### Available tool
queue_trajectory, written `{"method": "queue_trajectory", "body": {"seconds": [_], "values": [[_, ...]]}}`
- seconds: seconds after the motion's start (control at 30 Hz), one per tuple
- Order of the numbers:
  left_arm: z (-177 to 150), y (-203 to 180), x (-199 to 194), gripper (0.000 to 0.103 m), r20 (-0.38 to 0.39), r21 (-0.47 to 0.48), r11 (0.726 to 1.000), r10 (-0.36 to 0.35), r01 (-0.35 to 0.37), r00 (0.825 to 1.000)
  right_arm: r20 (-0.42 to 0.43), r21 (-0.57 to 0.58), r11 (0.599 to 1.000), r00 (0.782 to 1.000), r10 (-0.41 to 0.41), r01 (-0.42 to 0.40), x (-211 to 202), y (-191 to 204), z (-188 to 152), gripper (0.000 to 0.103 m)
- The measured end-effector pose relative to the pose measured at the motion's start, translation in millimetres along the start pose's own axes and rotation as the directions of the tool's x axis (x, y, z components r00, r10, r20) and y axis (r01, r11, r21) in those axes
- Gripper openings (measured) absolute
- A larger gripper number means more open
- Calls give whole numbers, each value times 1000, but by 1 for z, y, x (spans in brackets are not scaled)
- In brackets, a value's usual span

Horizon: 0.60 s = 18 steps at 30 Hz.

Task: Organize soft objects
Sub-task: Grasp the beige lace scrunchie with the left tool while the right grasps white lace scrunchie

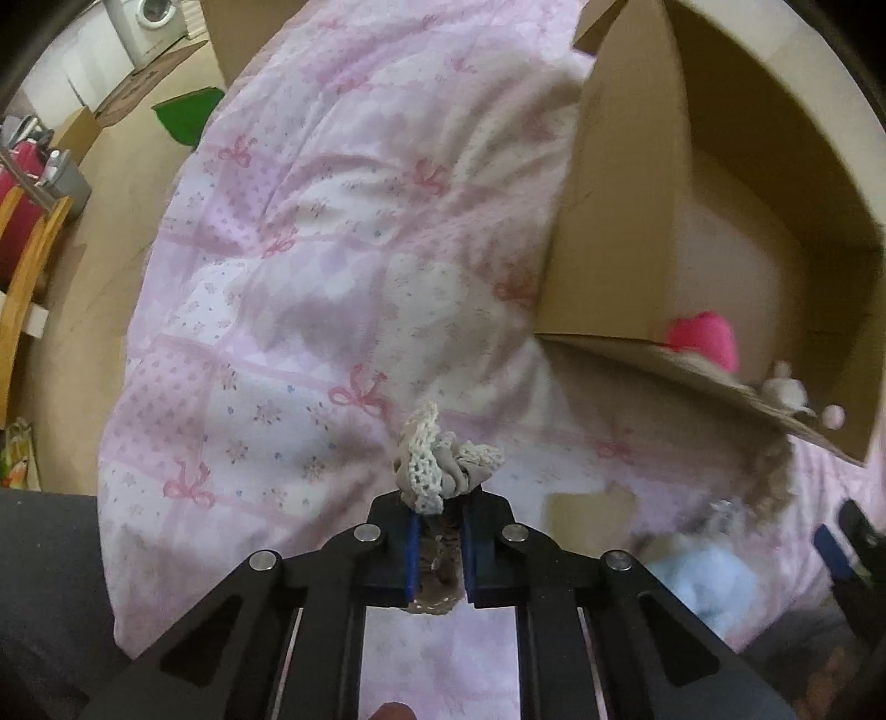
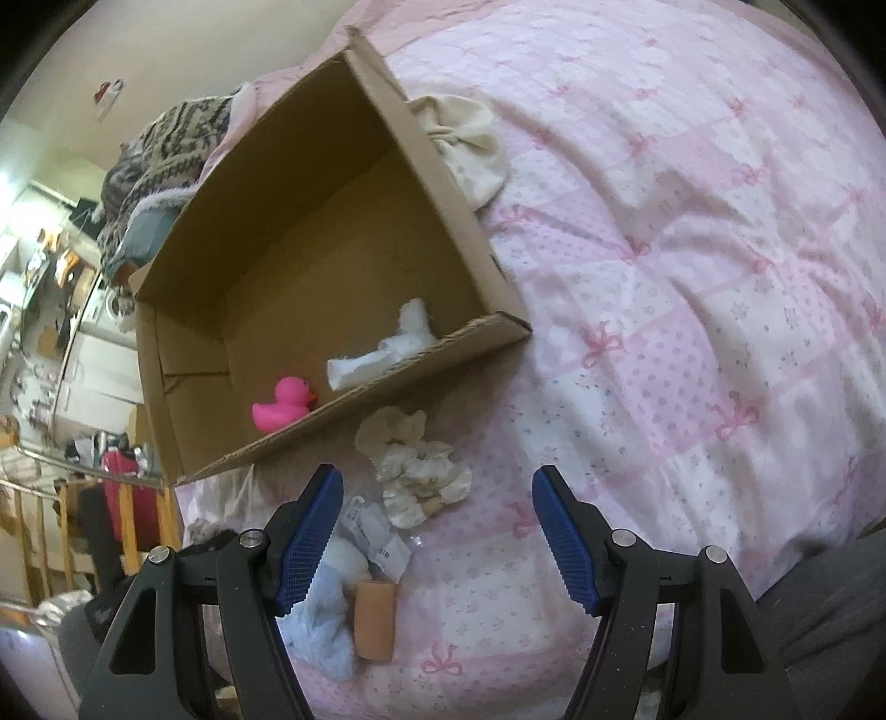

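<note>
My left gripper [image 1: 438, 507] is shut on a grey scrunchie with cream lace trim [image 1: 437, 465], held above the pink quilt [image 1: 310, 266]. The open cardboard box [image 1: 626, 249] lies to its right, with a pink rubber duck [image 1: 706, 338] inside. In the right wrist view my right gripper [image 2: 437, 509] is open and empty, above cream scrunchies [image 2: 412, 471] on the quilt [image 2: 692, 277]. The box [image 2: 310, 249] holds the pink duck [image 2: 282, 404] and a white soft item [image 2: 387, 349]. A light blue soft item [image 2: 326, 626] and a tan tube [image 2: 376, 620] lie near the left finger.
A cream bow-like cloth [image 2: 470, 138] lies behind the box. A patterned knit garment [image 2: 166, 149] is piled at the bed's far end. A plastic packet with a label [image 2: 376, 540] lies by the scrunchies. Floor, wooden furniture [image 1: 22, 266] and a washing machine [image 1: 149, 22] lie left of the bed.
</note>
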State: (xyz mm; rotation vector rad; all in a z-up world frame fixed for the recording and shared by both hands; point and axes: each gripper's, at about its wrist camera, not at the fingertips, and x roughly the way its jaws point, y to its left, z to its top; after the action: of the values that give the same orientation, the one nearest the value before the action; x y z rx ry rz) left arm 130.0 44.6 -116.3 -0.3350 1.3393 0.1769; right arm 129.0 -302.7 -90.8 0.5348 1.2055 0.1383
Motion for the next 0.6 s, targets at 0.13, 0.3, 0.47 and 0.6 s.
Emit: {"method": "queue_trajectory", "body": {"seconds": [0.13, 0.3, 0.47, 0.6], "values": [[-11, -2, -31, 11, 37, 45, 997, -57, 55, 998, -43, 15, 1000, 999, 12, -12, 10, -3, 2, 75], [-16, -5, -43, 11, 45, 79, 994, -77, 73, 996, -88, -29, 999, 995, -43, 41, 35, 7, 5, 75], [-20, -3, -45, 11, 75, 76, 996, -52, 46, 996, -98, -103, 992, 992, -80, 70, 52, 23, 5, 75], [-22, -7, -45, 11, 94, 96, 995, -44, 34, 995, -106, -138, 987, 990, -93, 78, 61, 31, 1, 61]]}}
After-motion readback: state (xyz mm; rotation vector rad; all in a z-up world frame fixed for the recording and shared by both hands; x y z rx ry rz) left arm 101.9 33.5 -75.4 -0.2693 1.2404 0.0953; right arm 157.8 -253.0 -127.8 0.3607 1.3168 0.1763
